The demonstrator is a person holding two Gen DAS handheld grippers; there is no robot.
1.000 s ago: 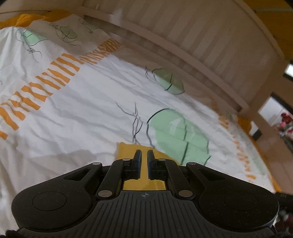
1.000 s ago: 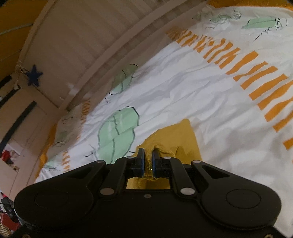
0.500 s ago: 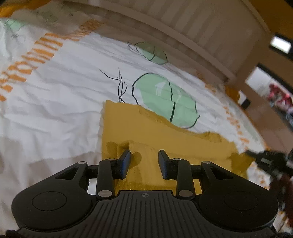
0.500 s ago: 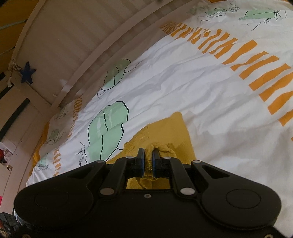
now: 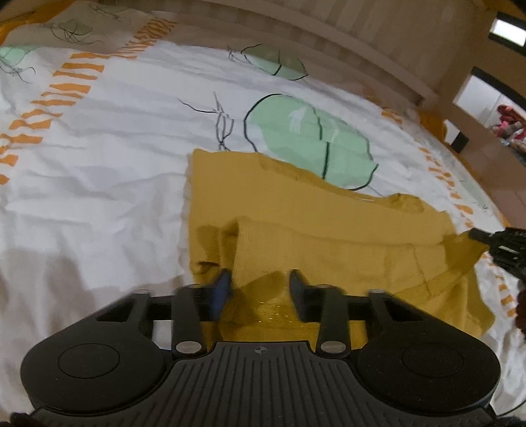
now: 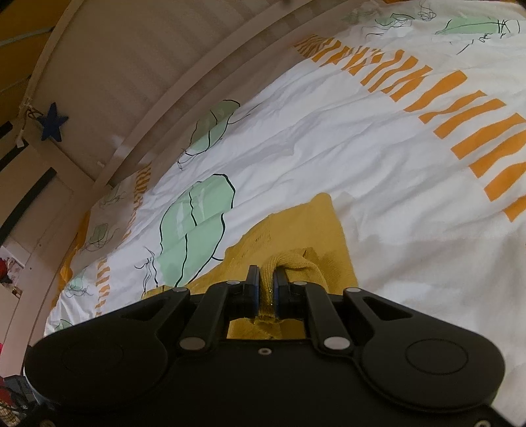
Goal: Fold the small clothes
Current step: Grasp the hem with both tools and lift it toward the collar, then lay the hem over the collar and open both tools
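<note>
A mustard-yellow knitted garment lies partly folded on the white patterned bedsheet. My left gripper hovers low over its near edge. Its jaws stand apart and are closing, with a raised fold of the yellow cloth between them; the pads do not clamp it. In the right wrist view my right gripper is shut on a bunched edge of the garment, lifting it slightly off the sheet. The right gripper also shows at the right edge of the left wrist view, at the garment's far corner.
The sheet carries green leaf prints and orange stripes. A pale slatted bed rail runs along the far side. A blue star hangs on the wall at left. A doorway and floor show beyond the bed's right end.
My left gripper went from shut to jaws apart and dropped down over the yellow garment, which now fills more of its view. The right gripper kept its grip and hardly moved.
</note>
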